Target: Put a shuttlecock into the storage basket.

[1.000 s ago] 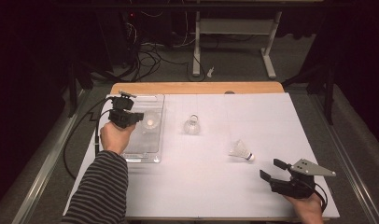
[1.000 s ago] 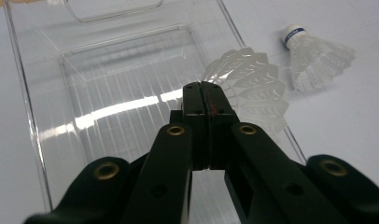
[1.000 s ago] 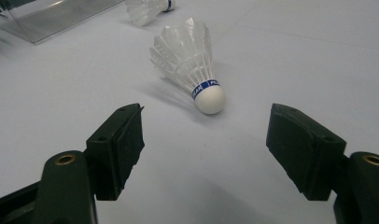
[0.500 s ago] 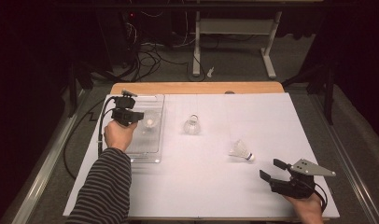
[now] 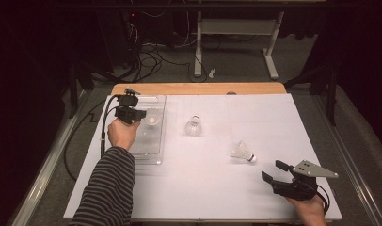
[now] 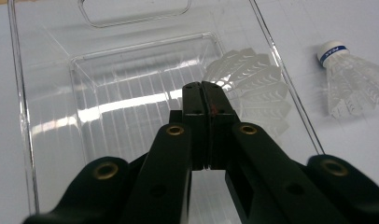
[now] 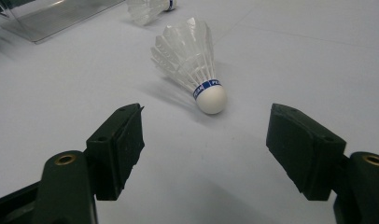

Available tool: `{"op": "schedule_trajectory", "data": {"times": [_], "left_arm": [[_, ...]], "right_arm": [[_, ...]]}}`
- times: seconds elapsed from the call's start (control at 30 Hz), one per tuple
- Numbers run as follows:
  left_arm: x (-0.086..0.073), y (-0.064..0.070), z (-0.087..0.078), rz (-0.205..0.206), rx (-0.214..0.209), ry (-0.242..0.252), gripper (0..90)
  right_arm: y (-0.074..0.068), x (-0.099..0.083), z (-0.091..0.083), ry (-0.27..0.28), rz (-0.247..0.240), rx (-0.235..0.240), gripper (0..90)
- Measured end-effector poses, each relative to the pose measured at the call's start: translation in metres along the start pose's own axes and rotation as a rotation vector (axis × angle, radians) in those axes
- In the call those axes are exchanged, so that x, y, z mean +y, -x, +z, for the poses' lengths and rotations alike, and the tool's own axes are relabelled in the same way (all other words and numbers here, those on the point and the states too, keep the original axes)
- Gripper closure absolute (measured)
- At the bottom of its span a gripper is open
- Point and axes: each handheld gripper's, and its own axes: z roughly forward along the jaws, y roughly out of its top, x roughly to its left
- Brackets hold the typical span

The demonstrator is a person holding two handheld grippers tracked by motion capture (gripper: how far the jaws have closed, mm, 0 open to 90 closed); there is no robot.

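Three white shuttlecocks with blue-banded corks are in play. One shuttlecock (image 5: 153,120) (image 6: 253,88) lies inside a clear plastic tray (image 5: 151,155) (image 6: 19,93) at the table's left. My left gripper (image 5: 141,113) (image 6: 206,91) hovers over that tray, shut with nothing between its jaws. A second shuttlecock (image 5: 193,126) (image 6: 351,77) rests on the white table just right of the tray. The third shuttlecock (image 5: 243,153) (image 7: 192,60) lies on its side, cork toward my right gripper (image 5: 272,170) (image 7: 207,128), which is open a short way in front of it.
A white sheet (image 5: 217,188) covers the table, with a wooden edge (image 5: 198,88) at the far side. Cables and a metal stand lie on the dark floor beyond. The tray's corner (image 7: 47,18) appears far off in the right gripper view.
My left gripper has drifted slightly to the right over the tray. The right gripper and the shuttlecocks have stayed put.
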Motion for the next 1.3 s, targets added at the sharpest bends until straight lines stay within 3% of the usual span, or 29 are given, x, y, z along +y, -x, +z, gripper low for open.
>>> {"op": "schedule_trajectory", "data": {"times": [0.27, 0.33, 0.37, 0.5, 0.7, 1.3], "left_arm": [[0.001, -0.002, 0.005, -0.011, -0.009, -0.007, 89.1], [0.001, -0.003, 0.006, -0.019, -0.031, -0.013, 87.7], [0.001, -0.004, 0.006, -0.025, -0.051, -0.017, 83.1], [0.001, -0.003, 0.003, -0.019, -0.068, 0.009, 64.0], [-0.001, 0.002, -0.005, 0.000, -0.069, 0.028, 53.3], [-0.007, 0.017, -0.020, 0.075, -0.050, 0.052, 44.6]], "right_arm": [[0.000, 0.000, 0.000, 0.000, 0.000, 0.001, 28.0], [0.000, 0.000, 0.000, 0.000, 0.001, 0.000, 28.0], [0.000, 0.000, 0.000, -0.001, 0.002, 0.001, 28.0], [0.000, 0.000, 0.000, -0.001, 0.001, 0.001, 28.0], [0.000, 0.000, 0.000, -0.001, 0.000, 0.000, 28.0], [0.000, 0.000, 0.000, 0.001, 0.001, 0.000, 28.0]]}}
